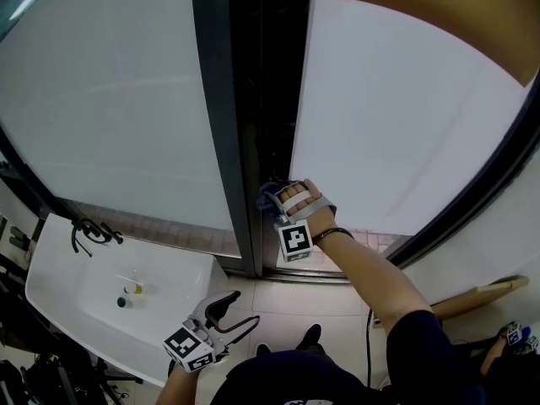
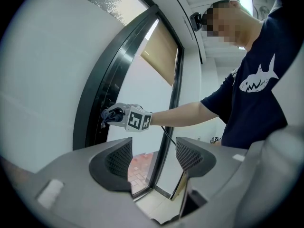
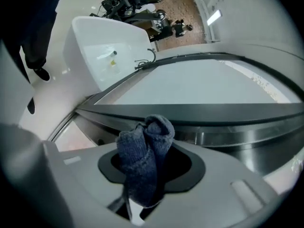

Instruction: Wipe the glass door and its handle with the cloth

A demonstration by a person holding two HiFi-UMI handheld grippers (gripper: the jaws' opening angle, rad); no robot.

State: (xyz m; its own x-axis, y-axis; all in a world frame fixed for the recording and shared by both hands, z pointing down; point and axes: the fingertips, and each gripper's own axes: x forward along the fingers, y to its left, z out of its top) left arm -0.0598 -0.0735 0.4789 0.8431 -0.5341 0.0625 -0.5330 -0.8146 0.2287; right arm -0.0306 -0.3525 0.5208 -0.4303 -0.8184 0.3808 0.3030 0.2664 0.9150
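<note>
Right gripper view: right gripper [image 3: 152, 167] clamped on bunched dark-blue knitted cloth [image 3: 142, 151], at left edge of frosted glass door [image 1: 405, 116], beside dark metal frame [image 1: 221, 125]. Left gripper [image 2: 153, 160] jaws partly apart, empty.

My bunched blue-grey cloth [image 3: 145, 158], pinched in the right gripper [image 1: 274, 202], sits at the dark edge of the frosted glass door [image 1: 405, 116].

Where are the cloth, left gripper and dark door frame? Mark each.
cloth [image 3: 145, 160]: right gripper view, middle of the bundle.
left gripper [image 2: 153, 156]: left gripper view, midway between its jaws.
dark door frame [image 1: 221, 142]: head view, upright bar.
</note>
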